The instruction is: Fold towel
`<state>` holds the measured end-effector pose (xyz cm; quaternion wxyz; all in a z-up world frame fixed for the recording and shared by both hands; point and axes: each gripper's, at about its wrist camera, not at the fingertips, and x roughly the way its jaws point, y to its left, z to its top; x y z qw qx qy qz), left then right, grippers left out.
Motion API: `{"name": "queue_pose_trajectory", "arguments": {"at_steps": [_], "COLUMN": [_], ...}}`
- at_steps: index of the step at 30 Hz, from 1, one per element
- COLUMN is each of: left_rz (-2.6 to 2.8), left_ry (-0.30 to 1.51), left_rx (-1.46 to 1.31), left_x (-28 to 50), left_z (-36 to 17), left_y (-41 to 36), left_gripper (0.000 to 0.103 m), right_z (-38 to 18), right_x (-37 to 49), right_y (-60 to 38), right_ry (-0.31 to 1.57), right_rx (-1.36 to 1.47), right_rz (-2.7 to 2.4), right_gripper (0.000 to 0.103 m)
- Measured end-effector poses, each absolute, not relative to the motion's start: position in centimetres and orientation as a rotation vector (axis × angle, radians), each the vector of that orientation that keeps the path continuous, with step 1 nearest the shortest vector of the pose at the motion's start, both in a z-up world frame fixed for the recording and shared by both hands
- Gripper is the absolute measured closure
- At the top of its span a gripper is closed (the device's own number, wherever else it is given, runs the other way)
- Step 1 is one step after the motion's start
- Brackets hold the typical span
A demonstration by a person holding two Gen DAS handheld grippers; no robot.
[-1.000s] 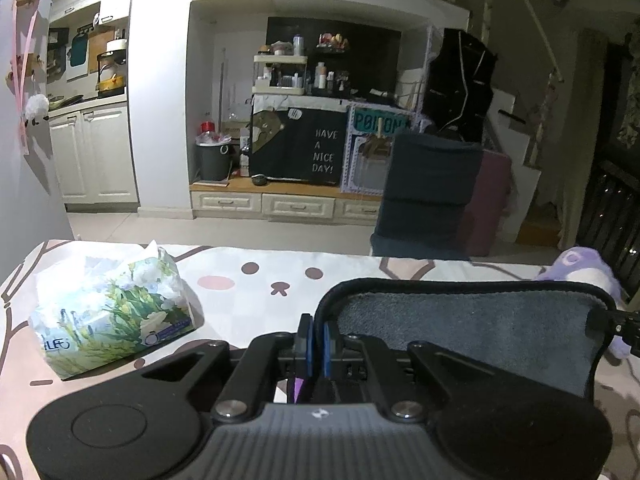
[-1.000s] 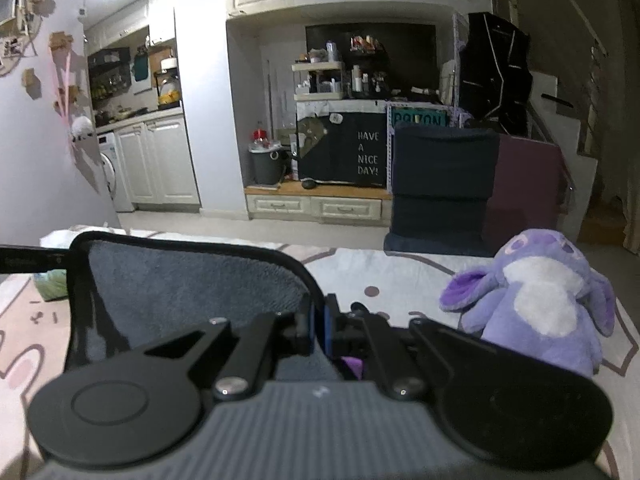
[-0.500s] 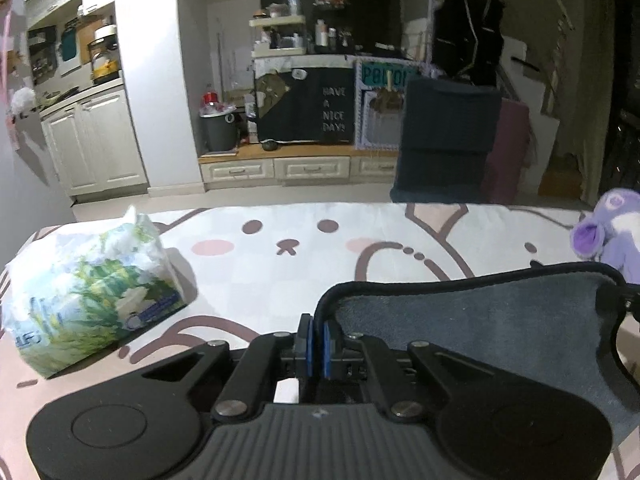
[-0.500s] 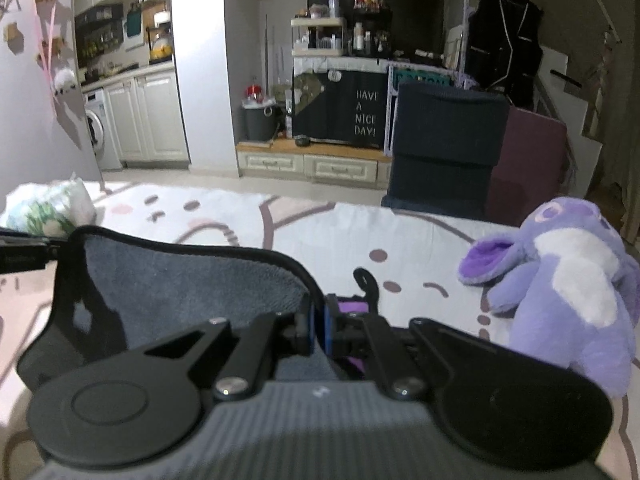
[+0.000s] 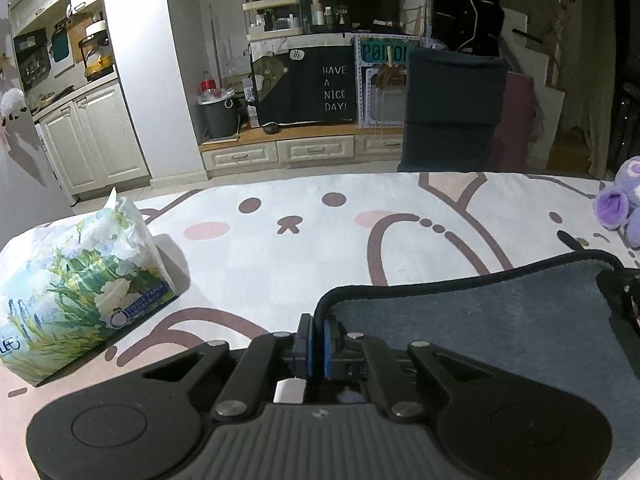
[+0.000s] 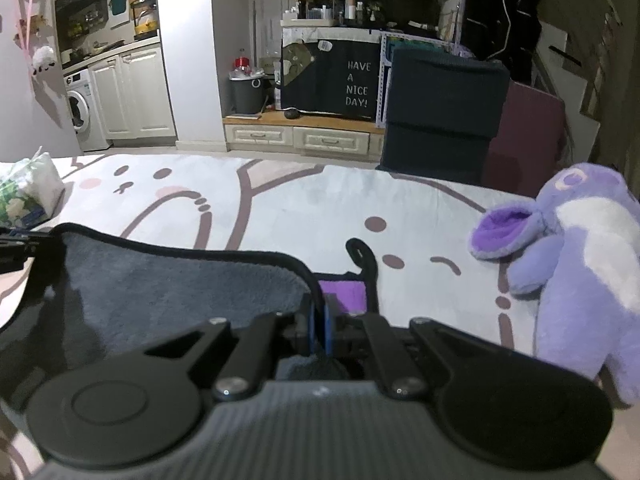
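Note:
A grey towel (image 5: 472, 312) with black edging is stretched between my two grippers, just above the cartoon-print table cover (image 5: 320, 240). My left gripper (image 5: 318, 324) is shut on the towel's left corner. My right gripper (image 6: 319, 308) is shut on the towel's (image 6: 180, 292) right corner. A purple tag and a black hanging loop (image 6: 364, 256) show beside the right gripper. Each gripper's tip shows at the far edge of the other's view.
A floral tissue pack (image 5: 76, 292) lies at the left of the table; it also shows in the right wrist view (image 6: 28, 192). A purple plush toy (image 6: 576, 264) lies at the right. Beyond the table's far edge are a dark chair (image 5: 452, 112) and kitchen cabinets.
Both grippers have tilted down and lowered with the towel. More of the table top now shows, and the towel's upper edge sits lower over it.

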<state>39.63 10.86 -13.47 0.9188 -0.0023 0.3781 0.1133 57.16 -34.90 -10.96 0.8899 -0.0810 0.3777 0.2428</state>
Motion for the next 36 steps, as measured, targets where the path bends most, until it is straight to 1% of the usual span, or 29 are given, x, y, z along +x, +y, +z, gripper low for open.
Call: {"name": "queue_pose_trajectory", "arguments": {"at_steps": [5, 6, 7, 8, 9, 10, 11, 14, 15, 16, 17, 18, 20, 21, 22, 23, 24, 25, 28, 36], "left_rz": [0.245, 0.249, 0.253, 0.256, 0.262, 0.267, 0.271, 0.273, 0.271, 0.270, 0.272, 0.273, 0.271, 0.270, 0.270, 0.272, 0.273, 0.272, 0.265, 0.251], "left_ry": [0.781, 0.783, 0.783, 0.784, 0.785, 0.787, 0.788, 0.794, 0.796, 0.798, 0.800, 0.803, 0.807, 0.811, 0.813, 0.814, 0.816, 0.818, 0.815, 0.797], "left_rx": [-0.001, 0.000, 0.002, 0.004, 0.007, 0.008, 0.008, 0.002, -0.002, -0.003, -0.002, 0.002, 0.000, -0.010, -0.020, -0.029, -0.035, -0.039, -0.037, -0.067], "left_x": [39.9, 39.9, 39.9, 39.9, 39.9, 39.9, 39.9, 39.8, 39.8, 39.7, 39.7, 39.6, 39.6, 39.5, 39.5, 39.4, 39.3, 39.2, 38.8, 37.3], "left_z": [-14.0, -14.1, -14.1, -14.2, -14.2, -14.2, -14.2, -14.2, -14.1, -14.1, -14.1, -14.0, -13.8, -13.7, -13.6, -13.5, -13.4, -13.2, -12.7, -10.7], "left_y": [11.0, 11.0, 11.0, 11.0, 11.0, 11.1, 11.1, 11.3, 11.4, 11.4, 11.4, 11.4, 11.5, 11.6, 11.6, 11.7, 11.7, 11.6, 11.3, 10.9], "left_gripper": [0.089, 0.083, 0.076, 0.072, 0.065, 0.060, 0.058, 0.046, 0.039, 0.031, 0.027, 0.023, 0.018, 0.013, 0.010, 0.008, 0.006, 0.004, 0.002, 0.000], "right_z": [-11.8, -12.0, -12.1, -12.2, -12.3, -12.3, -12.4, -12.6, -12.6, -12.7, -12.7, -12.7, -12.7, -12.6, -12.5, -12.4, -12.2, -12.0, -11.2, -9.0], "right_x": [57.9, 57.9, 58.0, 58.1, 58.1, 58.2, 58.3, 58.5, 58.6, 58.8, 58.9, 59.0, 59.1, 59.1, 59.2, 59.2, 59.1, 59.1, 58.8, 57.4], "right_y": [-34.9, -34.9, -34.9, -35.0, -35.0, -35.0, -35.1, -35.4, -35.6, -35.7, -35.8, -35.9, -36.2, -36.3, -36.5, -36.6, -36.7, -36.7, -37.0, -37.4], "right_ry": [0.797, 0.797, 0.796, 0.797, 0.799, 0.802, 0.805, 0.814, 0.817, 0.821, 0.823, 0.826, 0.828, 0.825, 0.824, 0.824, 0.821, 0.816, 0.804, 0.792], "right_rx": [-0.154, -0.149, -0.149, -0.150, -0.152, -0.155, -0.156, -0.157, -0.159, -0.160, -0.161, -0.162, -0.164, -0.162, -0.156, -0.150, -0.143, -0.139, -0.123, -0.101], "right_rz": [0.491, 0.490, 0.486, 0.481, 0.476, 0.467, 0.463, 0.443, 0.438, 0.432, 0.424, 0.414, 0.404, 0.401, 0.400, 0.400, 0.398, 0.398, 0.406, 0.438], "right_gripper": [0.094, 0.094, 0.090, 0.084, 0.080, 0.073, 0.070, 0.057, 0.054, 0.049, 0.044, 0.041, 0.030, 0.028, 0.022, 0.017, 0.014, 0.010, 0.001, 0.000]}}
